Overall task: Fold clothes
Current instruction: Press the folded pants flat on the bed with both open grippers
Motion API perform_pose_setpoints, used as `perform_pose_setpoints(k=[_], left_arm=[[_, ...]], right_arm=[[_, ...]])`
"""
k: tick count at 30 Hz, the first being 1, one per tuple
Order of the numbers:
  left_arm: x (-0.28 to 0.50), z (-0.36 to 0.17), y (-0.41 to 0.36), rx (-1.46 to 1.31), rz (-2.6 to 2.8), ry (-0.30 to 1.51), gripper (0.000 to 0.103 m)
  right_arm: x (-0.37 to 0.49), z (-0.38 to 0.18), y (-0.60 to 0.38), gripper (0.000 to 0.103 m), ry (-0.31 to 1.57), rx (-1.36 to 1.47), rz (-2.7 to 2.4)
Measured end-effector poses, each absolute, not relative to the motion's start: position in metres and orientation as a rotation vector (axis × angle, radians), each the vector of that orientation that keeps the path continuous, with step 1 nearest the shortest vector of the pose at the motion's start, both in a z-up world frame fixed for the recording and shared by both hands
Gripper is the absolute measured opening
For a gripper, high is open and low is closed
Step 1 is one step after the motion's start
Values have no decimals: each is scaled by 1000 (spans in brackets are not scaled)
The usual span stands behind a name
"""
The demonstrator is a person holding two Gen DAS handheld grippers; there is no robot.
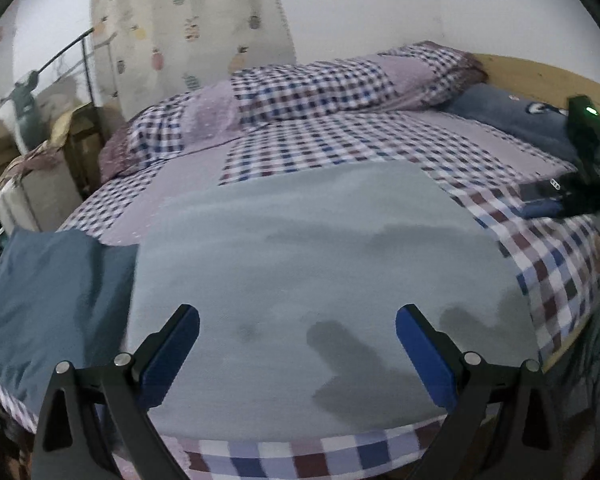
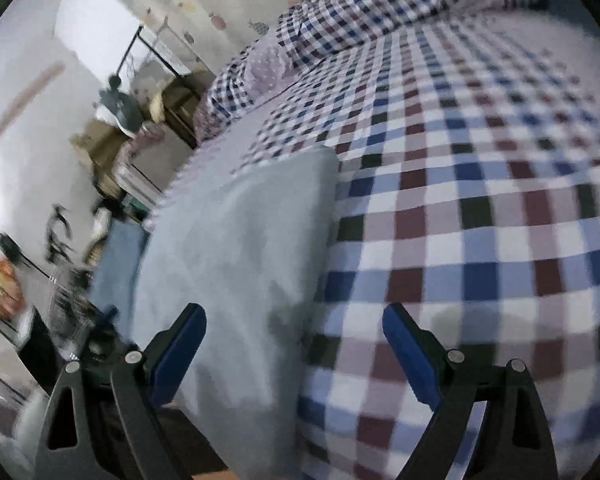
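Note:
A light grey-green garment [image 1: 320, 264] lies flat as a folded rectangle on the checked bed sheet [image 1: 340, 148]. My left gripper [image 1: 298, 340] is open and empty, hovering over the garment's near edge. In the right wrist view the same garment [image 2: 236, 240] lies at the left on the sheet [image 2: 480, 220]. My right gripper [image 2: 294, 340] is open and empty, over the garment's right edge. The right gripper's body [image 1: 580, 168] shows at the far right of the left wrist view.
A darker blue cloth [image 1: 48, 292] lies left of the garment at the bed's edge. A folded checked quilt [image 1: 300, 92] and a blue pillow [image 1: 512, 116] lie at the back by the wooden headboard [image 1: 540, 76]. Furniture and clutter [image 2: 60, 240] stand left of the bed.

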State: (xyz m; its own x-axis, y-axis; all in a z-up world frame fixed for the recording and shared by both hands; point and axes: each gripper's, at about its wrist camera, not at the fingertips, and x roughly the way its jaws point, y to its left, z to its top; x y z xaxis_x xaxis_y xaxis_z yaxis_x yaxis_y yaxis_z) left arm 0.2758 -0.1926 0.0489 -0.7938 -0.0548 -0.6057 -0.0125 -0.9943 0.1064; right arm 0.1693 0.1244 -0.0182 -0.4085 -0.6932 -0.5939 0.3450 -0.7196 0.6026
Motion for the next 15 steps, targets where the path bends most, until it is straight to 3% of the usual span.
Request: perform_pose_setpoints(k=[5, 12, 15], left_arm=[[269, 48, -193, 1012, -2947, -110, 101], [261, 53, -262, 981, -2853, 453, 101], [268, 57, -287, 916, -2809, 597, 101]], right_arm=[[153, -26, 107, 93, -526, 1157, -1994], [151, -46, 82, 93, -361, 1288, -1926], [148, -50, 76, 93, -315, 1325, -1941]])
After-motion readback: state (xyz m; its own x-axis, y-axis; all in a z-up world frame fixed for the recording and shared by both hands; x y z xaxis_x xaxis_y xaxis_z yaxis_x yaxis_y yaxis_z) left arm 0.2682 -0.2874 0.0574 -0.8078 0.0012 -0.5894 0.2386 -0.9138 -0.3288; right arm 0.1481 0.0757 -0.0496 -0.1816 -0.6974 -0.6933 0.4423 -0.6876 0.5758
